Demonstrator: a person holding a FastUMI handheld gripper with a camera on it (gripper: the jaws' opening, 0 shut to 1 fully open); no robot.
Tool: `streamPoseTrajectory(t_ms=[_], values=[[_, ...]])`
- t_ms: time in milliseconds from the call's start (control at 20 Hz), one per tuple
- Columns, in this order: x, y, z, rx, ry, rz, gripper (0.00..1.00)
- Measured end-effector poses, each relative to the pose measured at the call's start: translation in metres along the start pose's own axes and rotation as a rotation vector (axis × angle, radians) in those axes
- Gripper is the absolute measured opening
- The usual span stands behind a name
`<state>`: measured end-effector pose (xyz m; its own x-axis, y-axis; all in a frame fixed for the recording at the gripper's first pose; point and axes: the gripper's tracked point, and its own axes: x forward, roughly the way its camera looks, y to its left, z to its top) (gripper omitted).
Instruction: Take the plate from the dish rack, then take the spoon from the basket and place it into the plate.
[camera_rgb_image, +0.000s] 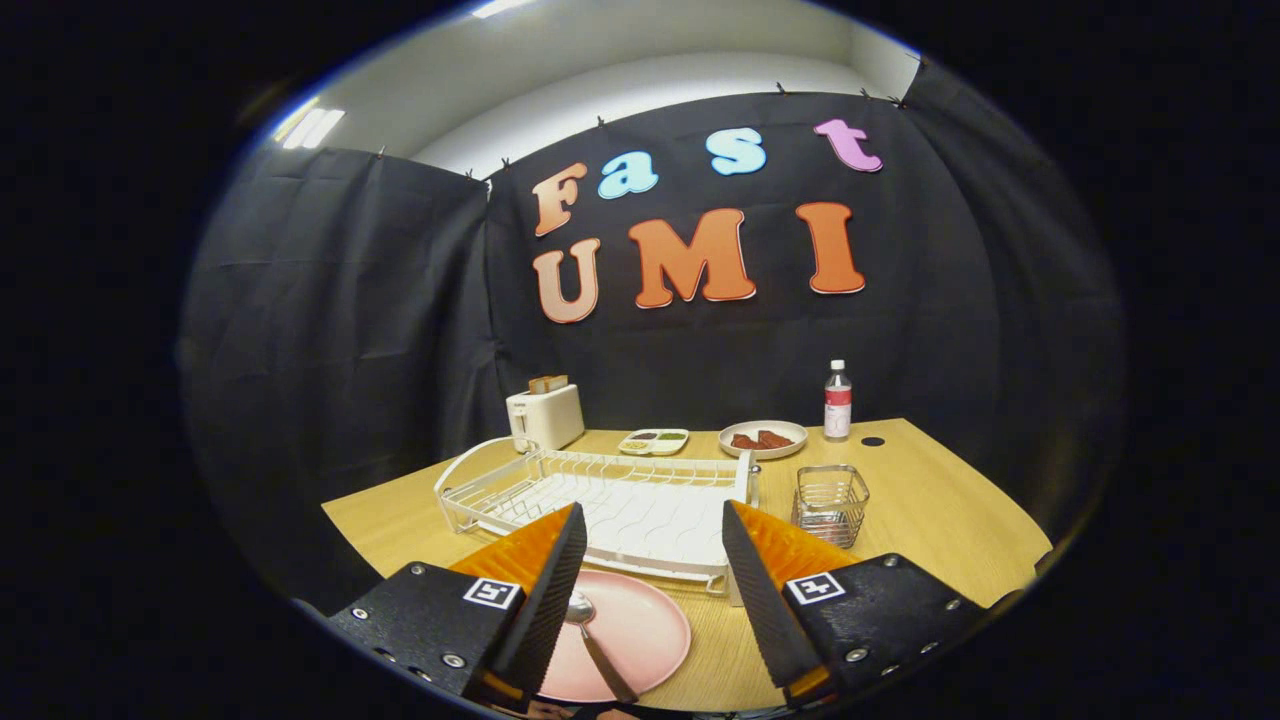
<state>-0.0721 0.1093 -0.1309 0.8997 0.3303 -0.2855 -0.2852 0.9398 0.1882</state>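
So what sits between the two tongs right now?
In the gripper view the open tongs hold nothing; between them show the pink plate, the spoon on it, and the dish rack beyond.

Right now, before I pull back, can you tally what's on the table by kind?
Plates: 2, pink plate and beige plate
Spoon: 1, on the pink plate
Dish rack: 1
Wire basket: 1
Toaster: 1
Divided tray: 1
Bottle: 1
Total: 8
Fingers open.

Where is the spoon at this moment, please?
In the gripper view, the spoon lies on the pink plate, on the table in front of the dish rack, between the open gripper fingers, nearer the left one.
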Motion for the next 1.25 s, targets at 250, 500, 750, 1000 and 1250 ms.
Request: streamPoseTrajectory(t_ms=[250, 500, 750, 1000, 1250], values=[[-0.011, -0.002, 0.045, -0.064, -0.105, -0.069, 0.86], [-0.016, -0.007, 0.073, -0.083, -0.177, -0.129, 0.91], [-0.017, -0.004, 0.078, -0.082, -0.209, -0.144, 0.91], [-0.023, -0.011, 0.094, -0.055, -0.264, -0.181, 0.96], [-0.025, -0.019, 0.091, -0.07, -0.256, -0.189, 0.97]])
